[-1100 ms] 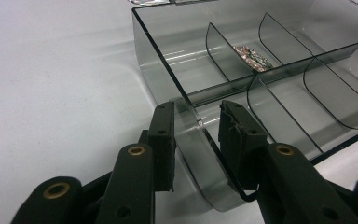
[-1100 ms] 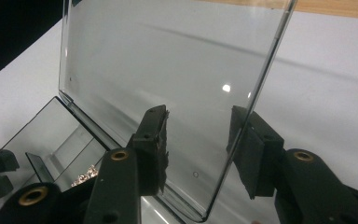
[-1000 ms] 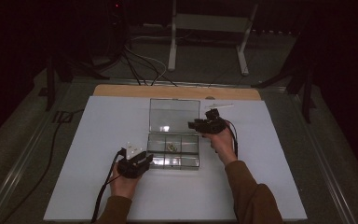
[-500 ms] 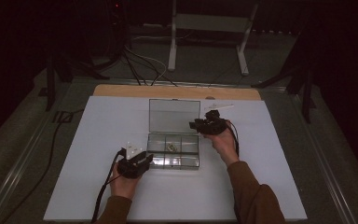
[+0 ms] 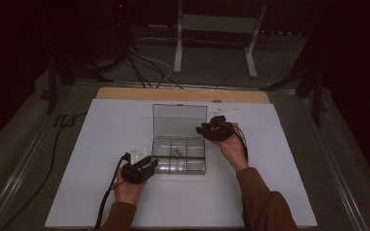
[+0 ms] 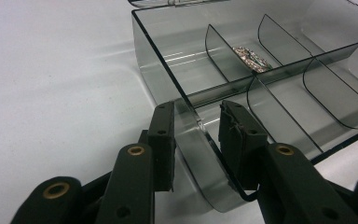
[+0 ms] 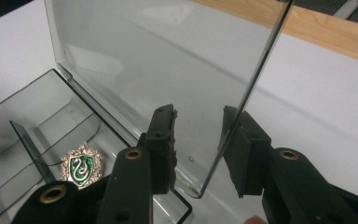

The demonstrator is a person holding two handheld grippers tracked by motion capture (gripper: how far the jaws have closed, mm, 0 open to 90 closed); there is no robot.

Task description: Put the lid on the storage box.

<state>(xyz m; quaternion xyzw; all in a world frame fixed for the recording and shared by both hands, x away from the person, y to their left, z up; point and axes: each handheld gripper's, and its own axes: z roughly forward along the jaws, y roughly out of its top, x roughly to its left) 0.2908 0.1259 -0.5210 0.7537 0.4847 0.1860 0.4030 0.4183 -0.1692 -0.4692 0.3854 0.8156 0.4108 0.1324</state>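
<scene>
A clear plastic compartment box (image 5: pixel 192 166) lies on the white board with its lid (image 5: pixel 179 119) standing upright. A green and silver badge (image 5: pixel 177 152) (image 6: pixel 249 57) (image 7: pixel 80 165) rests in a middle compartment. My left gripper (image 5: pixel 149 166) (image 6: pixel 196 123) straddles the box's near left corner, one pad outside the wall and one inside, clamped on it. My right gripper (image 5: pixel 207 129) (image 7: pixel 199 135) is at the lid's right edge. Its jaws have just been closing, and the edge stands between them, close to one pad with a gap to the other.
The white board (image 5: pixel 101 144) has bare room to the left, right and front of the box. A wooden strip (image 5: pixel 183 95) runs along its far side. Beyond it stand a metal stand (image 5: pixel 212 29) and floor cables (image 5: pixel 144 62).
The right gripper has shifted very slightly at the lid's edge. The left gripper, the box and the upright lid stand as before.
</scene>
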